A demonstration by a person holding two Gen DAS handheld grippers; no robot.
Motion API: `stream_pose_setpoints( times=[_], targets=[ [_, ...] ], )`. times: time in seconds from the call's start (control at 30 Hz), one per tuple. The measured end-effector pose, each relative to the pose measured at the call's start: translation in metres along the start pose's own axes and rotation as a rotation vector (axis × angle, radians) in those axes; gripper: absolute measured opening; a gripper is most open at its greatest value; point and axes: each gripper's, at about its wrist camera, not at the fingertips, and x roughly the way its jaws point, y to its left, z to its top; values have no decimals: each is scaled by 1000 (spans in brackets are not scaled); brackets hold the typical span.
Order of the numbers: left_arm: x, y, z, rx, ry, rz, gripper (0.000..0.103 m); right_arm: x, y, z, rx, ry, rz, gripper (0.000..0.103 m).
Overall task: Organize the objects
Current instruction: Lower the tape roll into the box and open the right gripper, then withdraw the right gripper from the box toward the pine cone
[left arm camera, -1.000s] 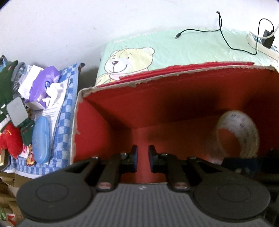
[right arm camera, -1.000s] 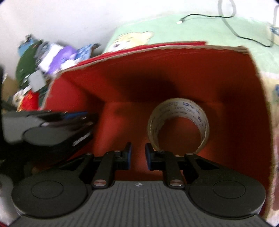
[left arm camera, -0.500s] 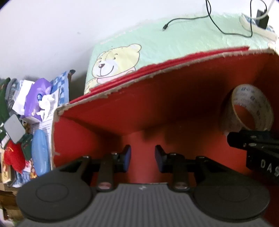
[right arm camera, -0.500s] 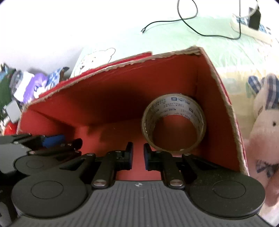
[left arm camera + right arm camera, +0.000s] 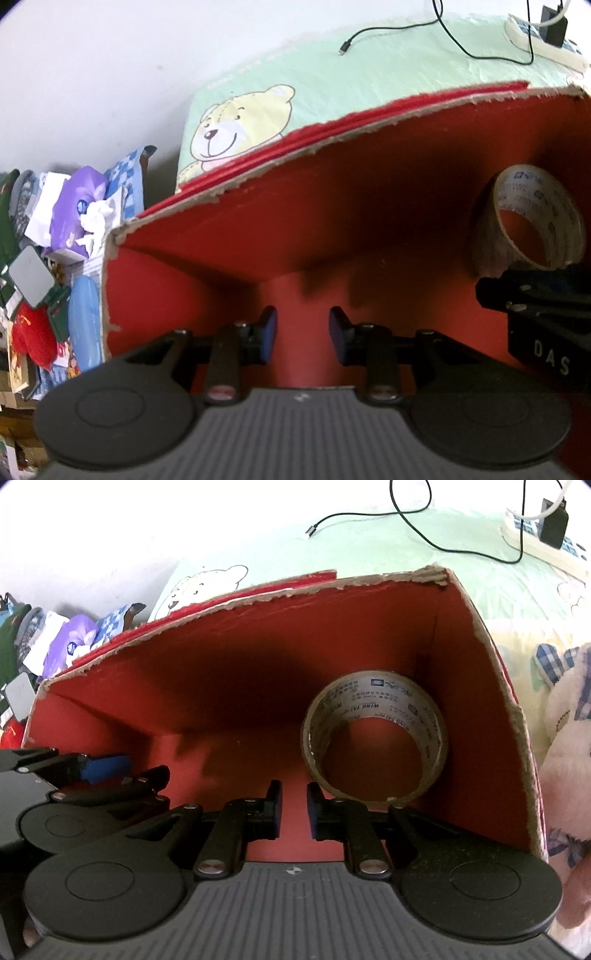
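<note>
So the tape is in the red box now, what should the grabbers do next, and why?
Probably lift both out. The tape roll sits alone on the red box floor; the right gripper and left gripper hold nothing, and unsorted clutter waits outside.

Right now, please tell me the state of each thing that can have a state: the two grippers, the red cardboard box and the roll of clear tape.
left gripper: jaws apart, nothing between them.
right gripper: jaws nearly shut, holding nothing.
red cardboard box: open at the top, torn rim.
roll of clear tape: inside the box near its right wall, standing on edge, free of both grippers.
</note>
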Motion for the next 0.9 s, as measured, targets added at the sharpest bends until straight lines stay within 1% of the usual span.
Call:
stream_pose_setpoints(
  times=[0.13,0.2,0.27,0.43,0.63,0.7,0.77,0.8,0.83,0.9],
  targets=[
    [2,0,0,21,20,-24,38,-1,1,-1,-6,-21,3,15],
    [2,1,-1,25,25,-39,44,-4,0,-3,-8,-42,15,15],
    [2,1,-2,30,29,-40,46,-6,-1,-4,-16,-61,22,15],
    [-1,1,-5,41,15,-34,46,-13,-6,-6,-3,-105,65,18],
    [-8,3,-10,52,-18,-27,47,-15,-10,-6,45,-87,79,18],
    [-12,3,-13,64,-41,-26,47,-20,-12,-8,70,-91,81,18],
    [-16,3,-16,73,-62,-22,46,-28,-15,-11,88,-125,84,19],
    [-17,4,-17,74,-71,-17,46,-32,-15,-12,89,-141,77,23],
    [-18,5,-18,70,-79,-10,46,-37,-15,-15,86,-164,63,25],
    [-21,7,-21,64,-95,-7,46,-48,-17,-22,57,-212,62,26]
  ],
)
